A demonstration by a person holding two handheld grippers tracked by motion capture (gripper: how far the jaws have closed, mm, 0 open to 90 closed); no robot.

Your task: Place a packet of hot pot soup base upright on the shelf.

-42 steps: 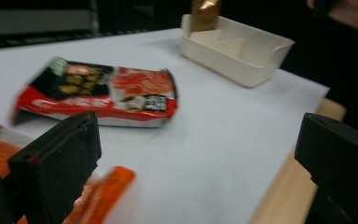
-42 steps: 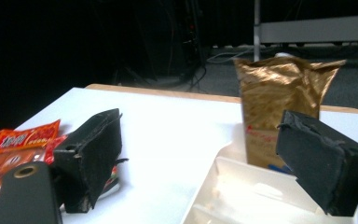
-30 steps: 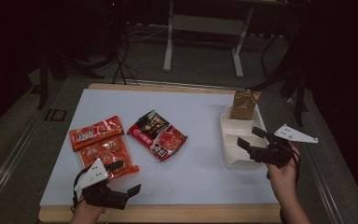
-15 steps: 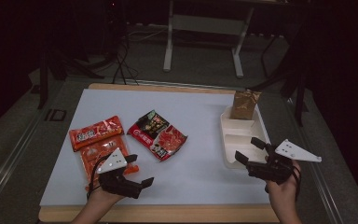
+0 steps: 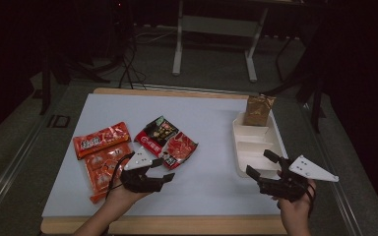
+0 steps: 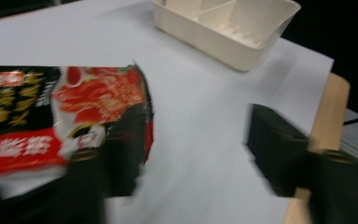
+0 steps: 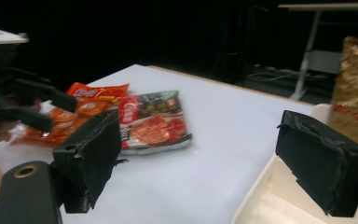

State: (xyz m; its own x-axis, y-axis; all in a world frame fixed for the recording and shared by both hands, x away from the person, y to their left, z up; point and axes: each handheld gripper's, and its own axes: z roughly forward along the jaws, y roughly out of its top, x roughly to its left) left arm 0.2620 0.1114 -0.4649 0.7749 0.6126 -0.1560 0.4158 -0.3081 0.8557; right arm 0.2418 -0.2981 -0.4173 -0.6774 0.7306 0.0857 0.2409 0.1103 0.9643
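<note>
Two grippers wide apart: left gripper (image 5: 158, 172) by noodle pkt (image 5: 166, 141), right gripper (image 5: 263, 164) by tray (image 5: 275, 140).

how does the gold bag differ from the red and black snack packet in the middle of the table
The gold bag stands upright in the far compartment of the cream divided tray; the red and black snack packet lies flat on the white table top. The gold bag is plain crinkled foil with little print, the packet brightly printed. Both are sealed, and neither gripper holds them.

High view looks down on the whole table (image 5: 216, 123); both gripper views sit low and close, sharing the snack packet (image 6: 51, 116).
</note>
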